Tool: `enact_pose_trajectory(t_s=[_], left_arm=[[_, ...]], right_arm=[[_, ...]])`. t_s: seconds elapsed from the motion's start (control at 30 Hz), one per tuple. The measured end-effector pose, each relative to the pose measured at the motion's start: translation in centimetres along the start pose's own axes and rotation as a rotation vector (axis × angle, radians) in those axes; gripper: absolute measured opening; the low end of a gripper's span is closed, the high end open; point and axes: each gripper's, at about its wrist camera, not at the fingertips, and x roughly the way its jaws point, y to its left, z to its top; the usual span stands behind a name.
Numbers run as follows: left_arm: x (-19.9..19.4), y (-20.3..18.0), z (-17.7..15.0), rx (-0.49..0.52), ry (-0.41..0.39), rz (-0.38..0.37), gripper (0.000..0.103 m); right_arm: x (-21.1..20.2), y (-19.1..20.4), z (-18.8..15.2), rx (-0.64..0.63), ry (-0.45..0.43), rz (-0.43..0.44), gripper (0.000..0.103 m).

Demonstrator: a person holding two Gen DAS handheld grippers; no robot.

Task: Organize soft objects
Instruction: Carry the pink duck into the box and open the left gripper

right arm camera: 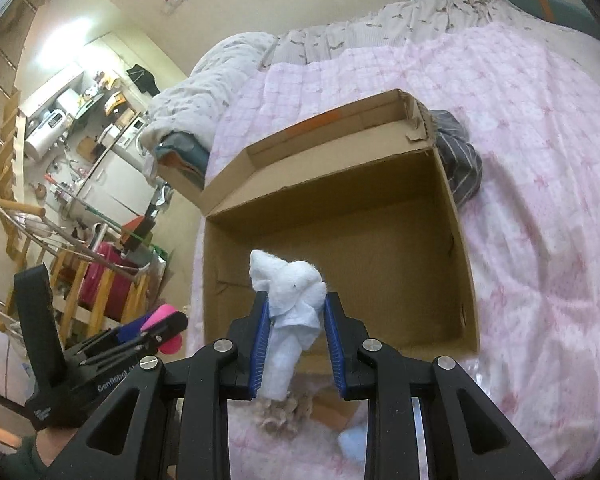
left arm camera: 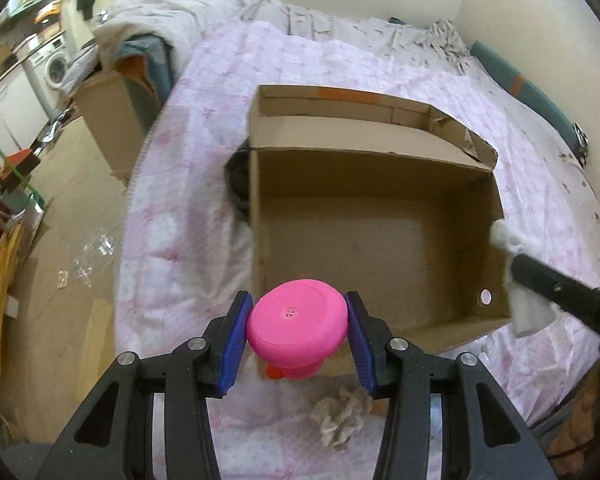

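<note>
A: How many boxes do you see?

B: 1 big cardboard box (left arm camera: 380, 220) sits on the bed (left arm camera: 204, 128). Its lid flap is folded back and nothing lies on its floor. There is 1 more brown box (left arm camera: 108, 120) on the floor beside the bed.

A: What does the left gripper (left arm camera: 298, 328) have?

B: It has 1 pink toy (left arm camera: 296, 320). The 2 blue fingers (left arm camera: 236, 340) squeeze it from both sides, so they are only part way closed. The toy hangs in the air just at the near edge of the big box.

A: And the right gripper (right arm camera: 296, 340)?

B: It has 1 white fluffy toy (right arm camera: 288, 300). Its 2 blue fingers (right arm camera: 260, 344) press on the toy's sides, close together. The toy is up in the air over the near wall of the big box.

A: Is anything soft lying on the bed?

B: Yes. 1 beige crumpled cloth (left arm camera: 342, 412) lies on the pink blanket (right arm camera: 540, 160), just in front of the box. 1 dark striped cloth (right arm camera: 460, 160) lies right against the far side wall of the box. I also see 1 pale blue thing (right arm camera: 352, 444) low down near the right gripper, but I cannot tell what it is.
</note>
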Motion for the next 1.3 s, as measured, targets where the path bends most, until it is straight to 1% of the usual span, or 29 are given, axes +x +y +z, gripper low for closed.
enact_pose_trajectory(t_s=[0.07,0.13,0.2,0.27,0.33,0.4,0.5,0.6,0.77,1.03,1.17,1.3], left_arm=[[1.0,-0.5,0.2,0.009,-0.005,-0.015,0.043],[1.7,-0.8,0.0,0.007,-0.028,-0.022,0.043],[2.5,-0.9,-0.5,0.008,-0.06,-0.019,0.043],[3.8,-1.4,-0.9,0.031,-0.039,-0.003,0.043],[4.3,-1.4,-1.0,0.038,-0.029,0.0,0.043],[4.8,-1.4,-0.9,0.036,-0.026,-0.001,0.043],[5.5,-1.1,-0.8,0.026,-0.031,0.01,0.043],[6.2,-0.9,-0.8,0.017,-0.03,-0.004,0.043],[6.5,-1.1,-1.0,0.019,-0.019,0.0,0.043],[6.7,-0.9,-1.0,0.007,-0.01,0.001,0.043],[6.1,-1.1,-1.1,0.02,-0.044,0.004,0.043],[6.0,-1.3,-1.1,0.024,-0.042,-0.016,0.043]], right_arm=[[0.9,-0.8,-0.3,0.012,0.005,-0.001,0.029],[2.0,-1.8,-0.8,0.026,0.021,-0.016,0.029],[3.1,-2.6,-1.4,0.019,0.04,-0.074,0.029],[4.0,-2.9,-1.7,0.023,0.06,-0.085,0.029],[4.8,-2.9,-1.8,-0.001,0.073,-0.108,0.029],[5.4,-2.8,-2.0,-0.025,0.089,-0.123,0.029],[6.0,-3.2,-2.1,-0.012,0.109,-0.128,0.029],[6.3,-3.2,-2.1,-0.008,0.123,-0.133,0.029],[6.3,-2.7,-2.2,-0.031,0.111,-0.146,0.029],[7.0,-3.0,-2.3,-0.033,0.148,-0.177,0.029],[7.2,-2.8,-2.3,-0.035,0.155,-0.185,0.029],[7.1,-2.7,-2.2,-0.031,0.147,-0.184,0.029]])
